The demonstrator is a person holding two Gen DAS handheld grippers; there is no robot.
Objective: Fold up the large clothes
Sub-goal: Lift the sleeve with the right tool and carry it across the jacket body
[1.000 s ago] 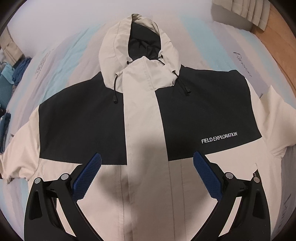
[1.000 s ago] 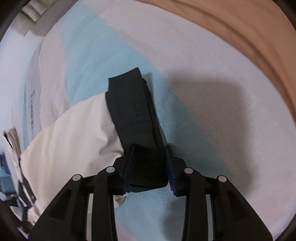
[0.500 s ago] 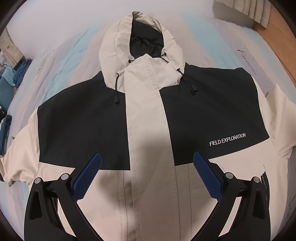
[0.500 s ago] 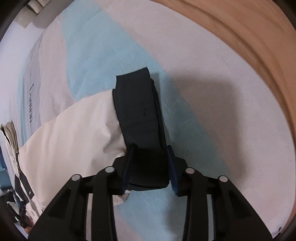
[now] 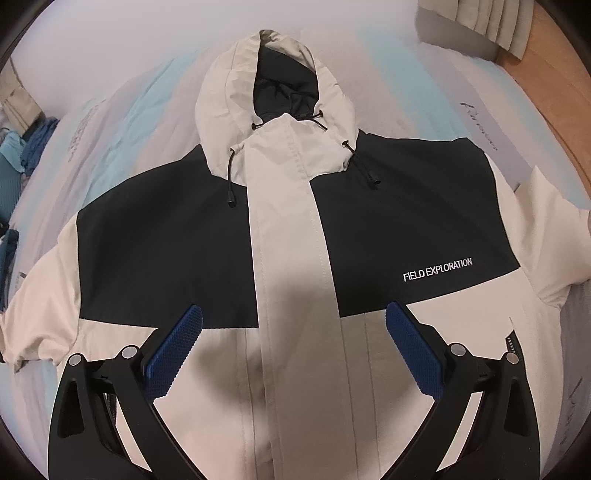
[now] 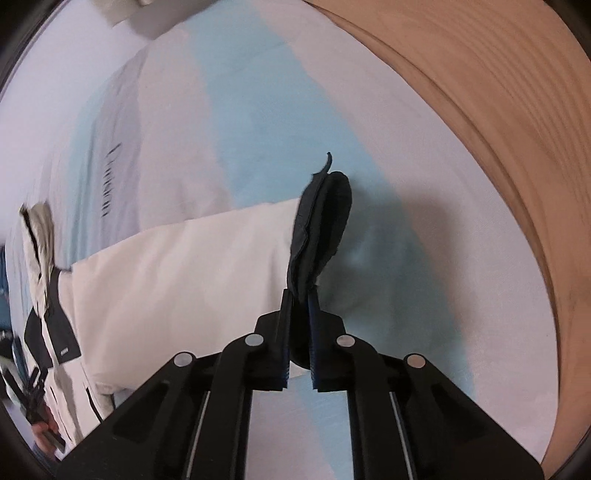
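A cream and black hooded jacket (image 5: pixel 288 236) lies front up on the bed, hood toward the far side, with white lettering on its chest. My left gripper (image 5: pixel 293 321) hovers open over the lower front, blue pads spread wide with nothing between them. In the right wrist view the cream sleeve (image 6: pixel 177 266) stretches left toward the jacket body, ending in a black cuff (image 6: pixel 321 225). My right gripper (image 6: pixel 298 295) is shut on that cuff, which is pinched and lifted off the sheet, folded upright between the pads.
The bed sheet (image 6: pixel 236 96) is striped in white, pale blue and grey with script lettering. A wooden floor (image 6: pixel 498 110) runs along the bed's right edge. Folded pale cloth (image 5: pixel 476 26) lies at the far right, and blue clothing (image 5: pixel 22 155) at the far left.
The right gripper closed on the black cuff and raised it off the sheet, rolling as it rose. The left gripper stayed over the jacket front.
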